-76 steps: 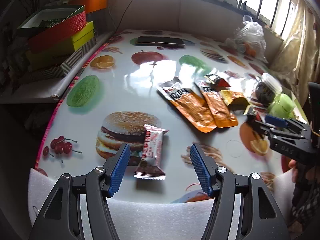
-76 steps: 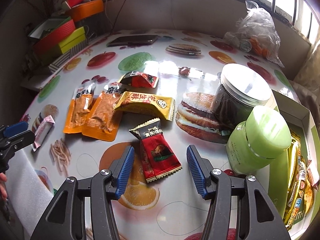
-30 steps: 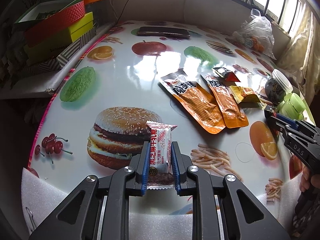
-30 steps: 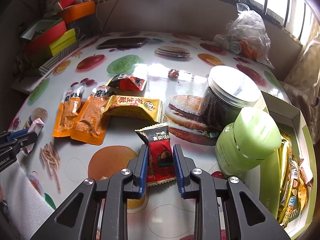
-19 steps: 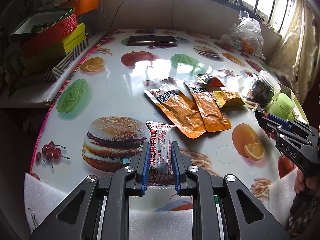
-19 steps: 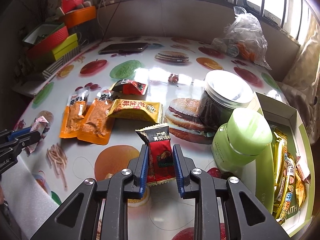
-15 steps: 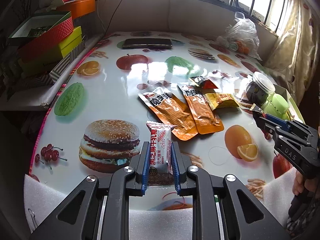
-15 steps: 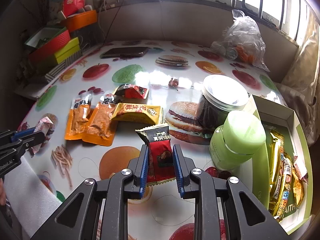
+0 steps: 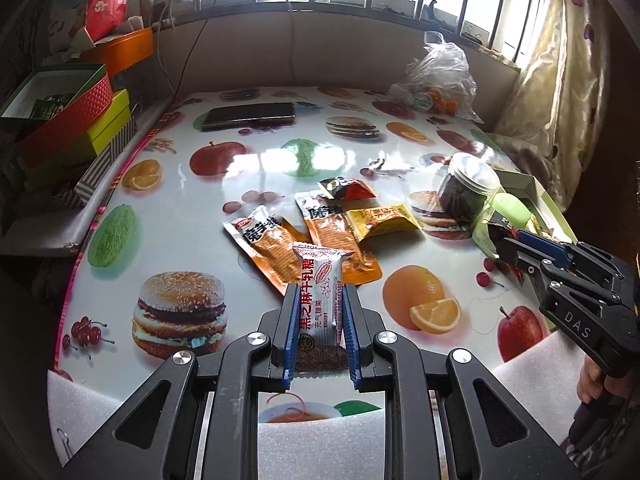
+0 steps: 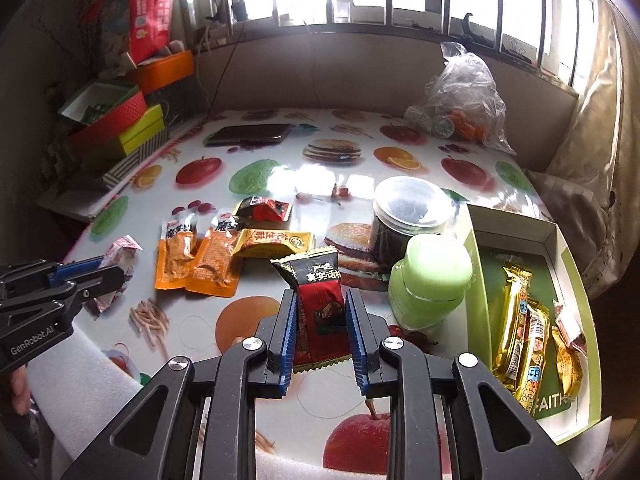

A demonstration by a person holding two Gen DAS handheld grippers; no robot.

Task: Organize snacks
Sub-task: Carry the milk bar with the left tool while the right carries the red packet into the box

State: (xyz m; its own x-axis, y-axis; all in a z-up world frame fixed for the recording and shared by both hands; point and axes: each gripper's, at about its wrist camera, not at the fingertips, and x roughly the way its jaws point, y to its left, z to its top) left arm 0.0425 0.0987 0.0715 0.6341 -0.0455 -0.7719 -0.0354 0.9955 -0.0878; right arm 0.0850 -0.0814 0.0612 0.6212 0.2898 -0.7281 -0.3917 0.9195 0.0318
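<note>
- Left wrist view: the left gripper (image 9: 320, 336) points down toward a table (image 9: 180, 184) covered in a glossy cloth printed with burgers and fruit.
- A white candy packet (image 9: 320, 304) with red lettering stands upright between the two blue finger pads (image 9: 291, 332). The pads press on its long sides, so the fingers are clamped on it with only the packet's width between them. Its top end sticks up past the fingertips, and the packet looks raised off the table.
- Beyond it on the table lie two orange pouches (image 9: 276, 248) side by side, a yellow packet (image 9: 382, 220) just right of them, and a small red and black packet (image 9: 348, 189) behind.
- At the right edge the right gripper (image 9: 498, 236) shows from the side, held by a hand (image 9: 592, 386). What it holds is hard to make out from here.
- Right wrist view: the right gripper (image 10: 320, 336) is closed on a red snack packet (image 10: 320, 312) with a black top. The blue pads (image 10: 289, 332) squeeze its sides, and its upper end fans out above the fingertips.
- Just right of the gripper stands a pale green jar (image 10: 430, 280), touching a dark jar with a clear lid (image 10: 408, 216) behind it.
- Further right sits an open green box (image 10: 516, 220) with gold-wrapped snacks (image 10: 516, 316) lying inside.
- At the left edge the left gripper (image 10: 110, 270) appears from the side, with the white candy packet (image 10: 120, 256) in its tip.
- A dark phone (image 10: 250, 133) and a clear plastic bag (image 10: 464, 108) lie at the far side of the table.
</note>
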